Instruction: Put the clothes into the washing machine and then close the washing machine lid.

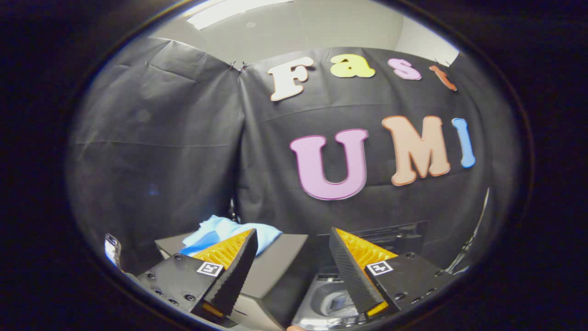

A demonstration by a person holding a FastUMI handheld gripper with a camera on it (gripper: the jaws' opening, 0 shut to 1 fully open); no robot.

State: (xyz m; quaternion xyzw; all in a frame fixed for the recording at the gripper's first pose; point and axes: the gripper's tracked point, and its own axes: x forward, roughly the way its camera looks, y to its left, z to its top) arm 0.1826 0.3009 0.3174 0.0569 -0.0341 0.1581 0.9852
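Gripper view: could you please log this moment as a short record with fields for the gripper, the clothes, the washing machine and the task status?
gripper: gripper open, fingers spread, holding nothing
clothes: light blue clothes bunched on a grey surface, just beyond one finger
washing machine: washing machine below and ahead of the fingers, lid up, drum visible
backdrop: black cloth wall
task status: clothes not yet picked up; lid not yet closed

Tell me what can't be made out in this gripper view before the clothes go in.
- Washing machine drum: inside partly hidden behind the open gripper fingers.
- Blue clothes: near part covered by one finger; garment type unclear.
- Machine lid: dark against the cloth wall, outline hard to trace.
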